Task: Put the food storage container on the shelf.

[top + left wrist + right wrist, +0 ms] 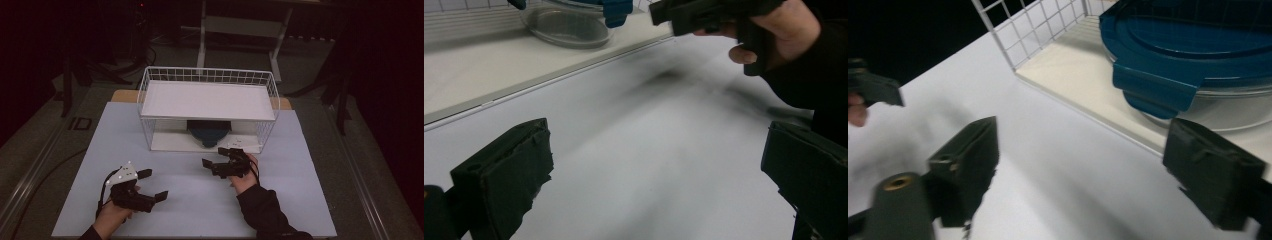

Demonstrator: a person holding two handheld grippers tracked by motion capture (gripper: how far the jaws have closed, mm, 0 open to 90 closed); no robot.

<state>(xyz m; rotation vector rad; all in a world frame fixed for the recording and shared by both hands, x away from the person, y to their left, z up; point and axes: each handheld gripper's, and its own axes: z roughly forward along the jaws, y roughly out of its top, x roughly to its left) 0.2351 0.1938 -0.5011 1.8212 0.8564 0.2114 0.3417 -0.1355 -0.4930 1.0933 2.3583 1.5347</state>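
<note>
The glass container with a blue lid (207,132) sits on the lower floor of the white wire rack (150,90), under the rack's white upper shelf (207,100), toward the middle of the opening and slightly back from the front edge. In the right gripper view the container (1193,55) shows a clear glass bowl under a dark blue lid whose latch tab hangs down over the rim at about 6 o'clock; in the left gripper view its glass base (566,25) rests on the pale floor of the rack. Just in front of the rack's opening, at roughly 5 o'clock from the container, the right claw (218,156) hovers above the bench (300,200) – its jaws stand wide with nothing between them, and the container is near but apart from it. The right claw (1083,165) faces the rack's front corner, one jaw lying in line with the latch. The left claw (152,185) is well apart, at about 7 o'clock from the container near the front of the bench – its jaws also spread wide and empty, as the left gripper view (656,175) shows over bare white surface.
</note>
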